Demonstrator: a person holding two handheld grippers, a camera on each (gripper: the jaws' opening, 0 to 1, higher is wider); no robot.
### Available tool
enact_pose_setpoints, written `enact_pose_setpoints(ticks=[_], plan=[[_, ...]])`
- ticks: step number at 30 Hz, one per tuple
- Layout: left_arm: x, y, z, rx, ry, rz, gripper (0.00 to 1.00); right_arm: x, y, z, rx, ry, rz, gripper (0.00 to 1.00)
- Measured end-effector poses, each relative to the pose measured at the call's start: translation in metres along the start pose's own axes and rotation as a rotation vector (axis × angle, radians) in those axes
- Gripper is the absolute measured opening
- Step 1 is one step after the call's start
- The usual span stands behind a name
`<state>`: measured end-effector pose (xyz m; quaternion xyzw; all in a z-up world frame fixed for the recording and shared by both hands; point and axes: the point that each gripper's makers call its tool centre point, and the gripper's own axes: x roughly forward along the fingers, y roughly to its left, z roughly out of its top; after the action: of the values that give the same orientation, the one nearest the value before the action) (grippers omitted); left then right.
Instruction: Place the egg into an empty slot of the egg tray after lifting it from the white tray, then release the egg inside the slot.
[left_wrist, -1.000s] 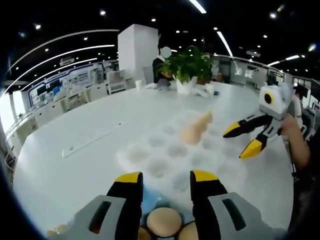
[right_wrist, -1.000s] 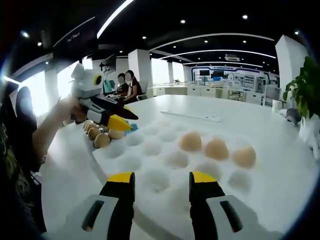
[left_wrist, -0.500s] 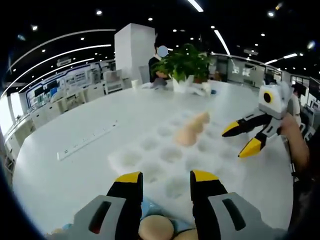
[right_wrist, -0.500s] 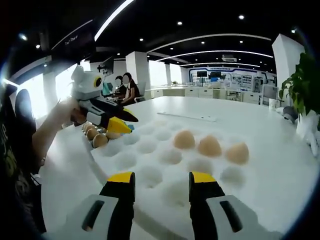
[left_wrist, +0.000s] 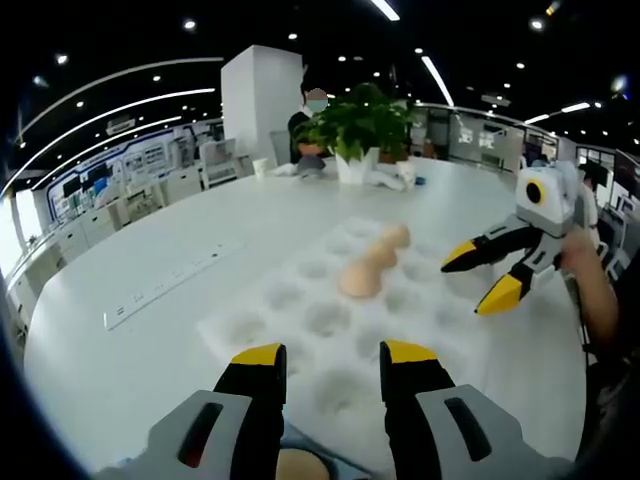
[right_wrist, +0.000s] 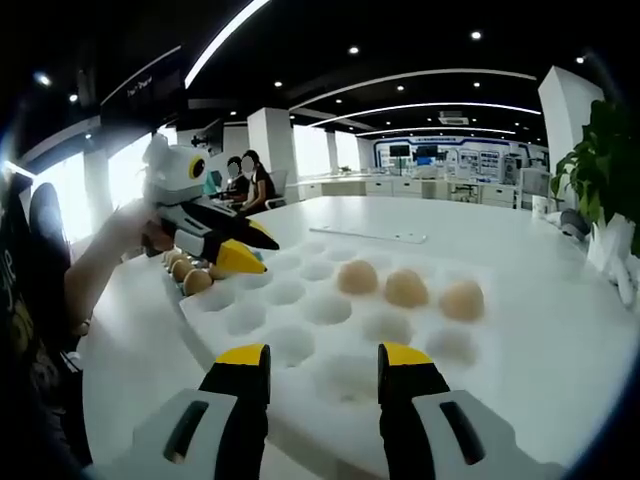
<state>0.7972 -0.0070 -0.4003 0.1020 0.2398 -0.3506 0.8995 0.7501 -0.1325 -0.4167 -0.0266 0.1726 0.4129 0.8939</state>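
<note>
Your left gripper (left_wrist: 332, 362) hovers low over the near edge of the white egg tray (left_wrist: 300, 300), its two yellow-tipped jaws spread apart with nothing between them. Just below and between those jaws, at the bottom edge of the left gripper view, the top of one egg (left_wrist: 303, 467) peeks out; it lies closer to you than the jaw tips and is not touched by them. In the right gripper view this same gripper (right_wrist: 240, 250) shows at the left, held by your hand (right_wrist: 135, 225), with its tips above a short row of eggs (right_wrist: 190, 275) that lie beside the egg tray's edge.

Three more eggs (right_wrist: 405, 288) already sit in slots of the egg tray, in a row toward its far side; the slots around them are unfilled dimples.

Your right gripper (right_wrist: 322, 362) hangs over the opposite edge of the egg tray, jaws likewise parted and holding nothing. In the left gripper view it appears at the right (left_wrist: 480, 275), above the tray's rim, well apart from the three seated eggs.

The egg tray rests on a broad white table (left_wrist: 130, 250). A potted plant (left_wrist: 360, 125) stands at the table's far end.
</note>
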Motion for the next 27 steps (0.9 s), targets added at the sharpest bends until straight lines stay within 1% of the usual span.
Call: enact_pose_setpoints(ticks=[5, 11, 17, 27], plan=[[0.001, -0.002, 0.001, 0.004, 0.002, -0.002, 0.38, -0.003, 0.002, -0.001, 0.002, -0.005, -0.004, 0.45], [0.010, -0.007, 0.005, 0.013, 0.004, -0.012, 0.37, -0.006, -0.001, -0.001, 0.005, -0.009, -0.007, 0.45], [0.012, -0.011, 0.001, 0.011, 0.008, -0.017, 0.37, -0.009, -0.004, -0.003, 0.007, -0.013, -0.013, 0.45], [0.024, -0.016, 0.009, 0.019, 0.007, -0.029, 0.37, -0.012, -0.007, -0.002, 0.010, -0.020, -0.016, 0.45]])
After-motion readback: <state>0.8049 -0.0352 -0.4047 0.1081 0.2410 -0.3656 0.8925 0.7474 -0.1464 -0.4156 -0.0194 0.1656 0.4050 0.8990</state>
